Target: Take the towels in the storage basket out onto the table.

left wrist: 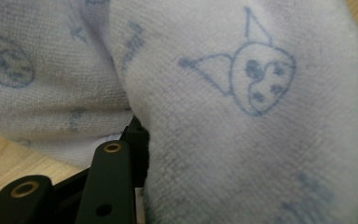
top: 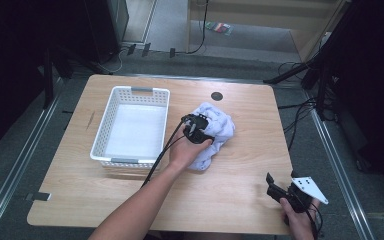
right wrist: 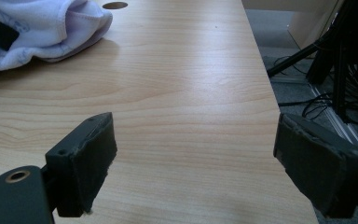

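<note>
A crumpled pale lavender towel (top: 214, 131) with blue doodle prints lies on the middle of the wooden table (top: 240, 190). The person's left hand holds my left gripper (top: 196, 128) pressed into the towel's left side. In the left gripper view a thick fold of towel (left wrist: 242, 102) bulges between the wide-apart jaws of the left gripper (left wrist: 254, 158); the right jaw is almost hidden by cloth. My right gripper (top: 281, 183) rests low near the table's front right corner. It is open with nothing between the jaws of the right gripper (right wrist: 193, 126), and the towel (right wrist: 51, 25) lies far ahead of it.
A white slotted plastic basket (top: 105, 131) stands just left of the towel, with nothing in it. A dark round hole (top: 217, 95) sits in the tabletop behind the towel. The table's right edge (right wrist: 270, 112) is close to the right gripper; cables and stands are beyond it.
</note>
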